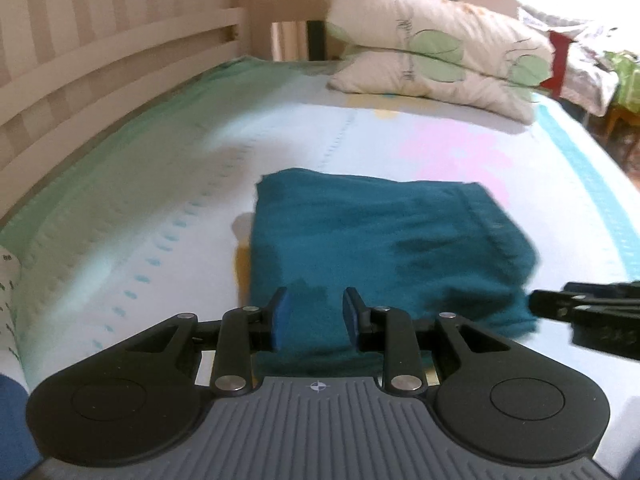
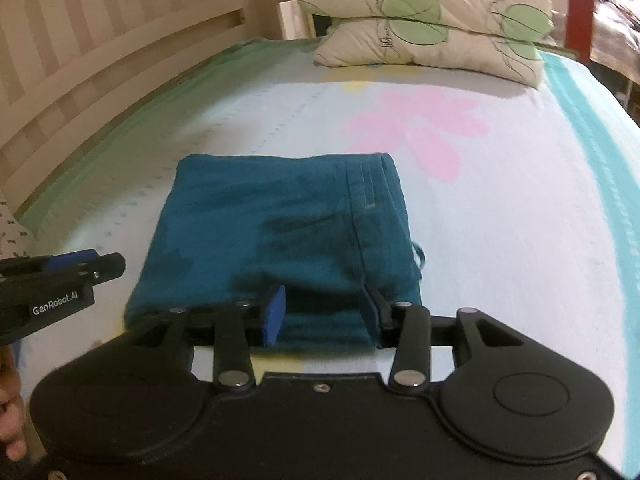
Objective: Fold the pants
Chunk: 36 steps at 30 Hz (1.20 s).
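Teal pants (image 2: 276, 232) lay folded into a compact rectangle on the bedsheet (image 2: 500, 220), mid-bed, well short of the pillows (image 2: 424, 28). My left claw (image 1: 316, 314) and right claw (image 2: 326, 316) hung over the near edge, jaws apart, nothing btwn them. Fabric looked soft, light, floppy; I'd pinch the thick near-edge corners, all layers together.

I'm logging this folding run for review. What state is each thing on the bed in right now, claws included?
Pants: folded into a compact rectangle, lying flat on the bed.
Left claw: open, nothing gripped, over the pants' near edge.
Right claw: open, nothing gripped, over the pants' near edge.
Pillows: two, stacked at the far end.
Bed sheet: spread smooth.
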### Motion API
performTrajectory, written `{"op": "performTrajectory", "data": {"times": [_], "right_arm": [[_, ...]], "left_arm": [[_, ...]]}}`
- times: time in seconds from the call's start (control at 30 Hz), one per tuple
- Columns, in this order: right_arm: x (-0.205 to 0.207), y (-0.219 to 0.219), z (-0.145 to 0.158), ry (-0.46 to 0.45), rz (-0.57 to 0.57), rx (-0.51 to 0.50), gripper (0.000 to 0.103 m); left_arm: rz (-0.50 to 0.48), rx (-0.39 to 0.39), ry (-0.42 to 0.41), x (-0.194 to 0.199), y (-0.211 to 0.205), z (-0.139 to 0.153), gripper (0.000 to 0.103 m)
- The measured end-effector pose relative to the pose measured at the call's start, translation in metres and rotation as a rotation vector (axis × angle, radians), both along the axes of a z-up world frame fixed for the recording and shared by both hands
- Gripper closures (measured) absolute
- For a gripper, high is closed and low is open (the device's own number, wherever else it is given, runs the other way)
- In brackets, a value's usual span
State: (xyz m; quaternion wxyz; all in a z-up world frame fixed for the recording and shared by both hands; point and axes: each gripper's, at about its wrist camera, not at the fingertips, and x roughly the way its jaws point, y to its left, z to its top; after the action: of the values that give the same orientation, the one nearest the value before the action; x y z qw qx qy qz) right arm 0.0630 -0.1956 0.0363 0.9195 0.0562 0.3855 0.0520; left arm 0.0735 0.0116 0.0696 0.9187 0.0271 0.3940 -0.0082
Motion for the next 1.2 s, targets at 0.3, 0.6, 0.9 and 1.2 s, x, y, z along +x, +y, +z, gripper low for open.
{"op": "performTrajectory", "data": {"times": [0.3,0.6,0.9,1.2], "right_arm": [[-0.038,0.005,0.019,0.01,-0.041,0.004,0.052],[-0.066,0.018,0.029,-0.026,-0.036,-0.016,0.052],[-0.081,0.028,0.028,-0.031,-0.051,-0.034,0.051],[-0.084,0.033,0.028,-0.03,-0.063,-0.071,0.051]], "left_arm": [[-0.01,-0.065,0.07,-0.034,-0.007,0.015,0.075],[-0.013,-0.061,0.073,-0.068,-0.015,0.02,0.075],[0.006,-0.065,0.056,-0.085,-0.016,0.024,0.075],[0.012,-0.048,0.061,-0.088,-0.022,0.022,0.075]]}}
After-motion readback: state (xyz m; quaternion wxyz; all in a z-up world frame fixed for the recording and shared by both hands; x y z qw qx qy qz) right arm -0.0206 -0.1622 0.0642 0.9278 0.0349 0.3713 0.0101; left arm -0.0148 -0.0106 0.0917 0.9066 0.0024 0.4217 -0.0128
